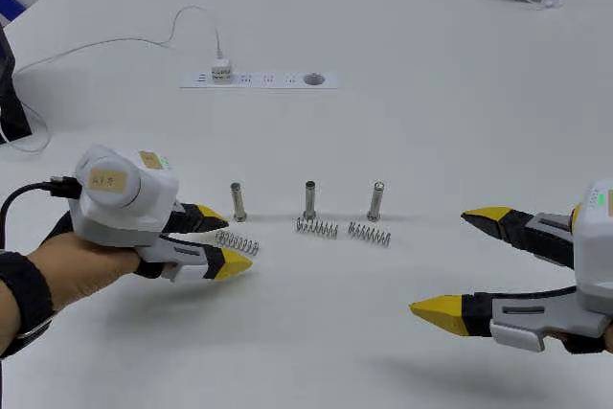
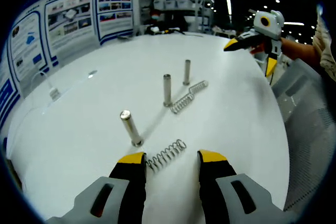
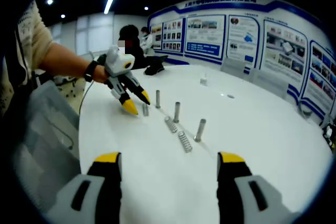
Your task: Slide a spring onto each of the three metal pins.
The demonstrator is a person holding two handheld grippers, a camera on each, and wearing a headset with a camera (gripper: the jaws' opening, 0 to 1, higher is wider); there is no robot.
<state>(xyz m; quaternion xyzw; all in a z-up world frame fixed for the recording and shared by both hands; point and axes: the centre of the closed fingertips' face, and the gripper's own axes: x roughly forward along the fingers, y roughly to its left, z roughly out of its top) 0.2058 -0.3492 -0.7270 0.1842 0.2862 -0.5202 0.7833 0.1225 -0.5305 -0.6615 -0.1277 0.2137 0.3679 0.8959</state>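
While your right gripper hangs at the lower right of the head view with its jaws wide apart, your left gripper at lower left has its jaws apart on either side of the left spring, not gripping it. Farther up, the middle spring and right spring lie flat just below the left pin, middle pin and right pin, all upright and bare mid-frame.

Metal pins: three, which stood upright.
Springs: three — all lay flat.
Grippers: two — a left gripper, a right gripper.
Power strip: one lay behind.
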